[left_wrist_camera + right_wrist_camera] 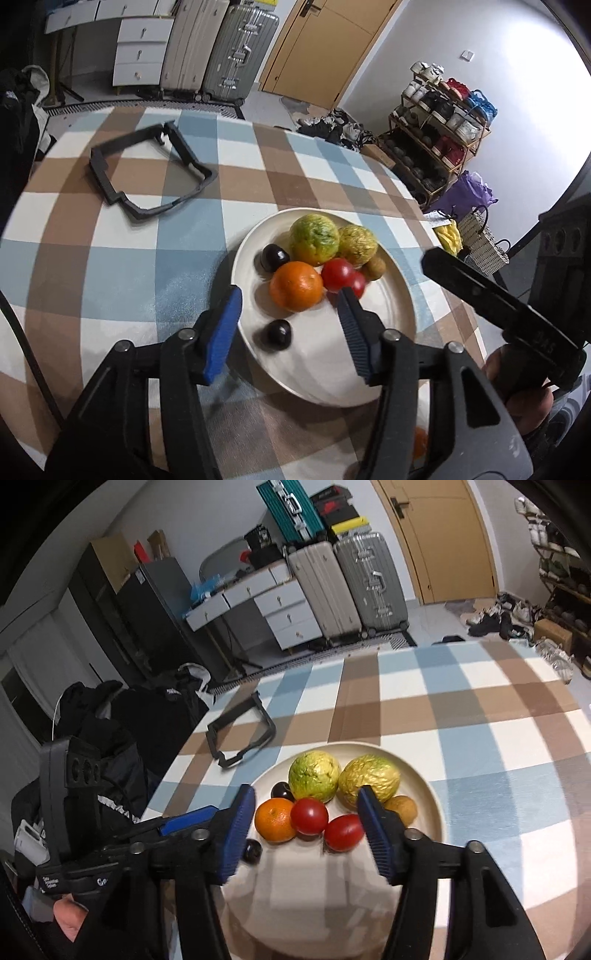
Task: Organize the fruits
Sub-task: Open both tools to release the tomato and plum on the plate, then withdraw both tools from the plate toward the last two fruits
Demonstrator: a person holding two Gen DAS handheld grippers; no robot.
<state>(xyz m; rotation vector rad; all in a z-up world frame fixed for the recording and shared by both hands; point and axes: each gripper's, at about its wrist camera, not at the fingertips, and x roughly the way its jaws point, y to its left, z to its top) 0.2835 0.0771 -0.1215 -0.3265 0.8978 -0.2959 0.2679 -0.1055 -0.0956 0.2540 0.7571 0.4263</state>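
Observation:
A cream plate (395, 306) (424, 794) on the checked tablecloth holds an orange (295, 285) (275, 819), two red tomatoes (337, 274) (309, 815), two green-yellow wrinkled fruits (314, 239) (314, 775), a small brown fruit (375, 266) (402, 806) and two dark plums (277, 334) (252, 851). My left gripper (290, 314) is open and empty over the plate's near side, around the front plum and orange. My right gripper (306, 814) is open and empty over the plate, with the orange and tomatoes between its fingers.
A black plastic frame (147, 170) (240, 734) lies on the cloth at the far left. Suitcases (221, 48), drawers and a shoe rack (439, 133) stand beyond the table. Part of another orange (419, 445) shows at the table's near edge.

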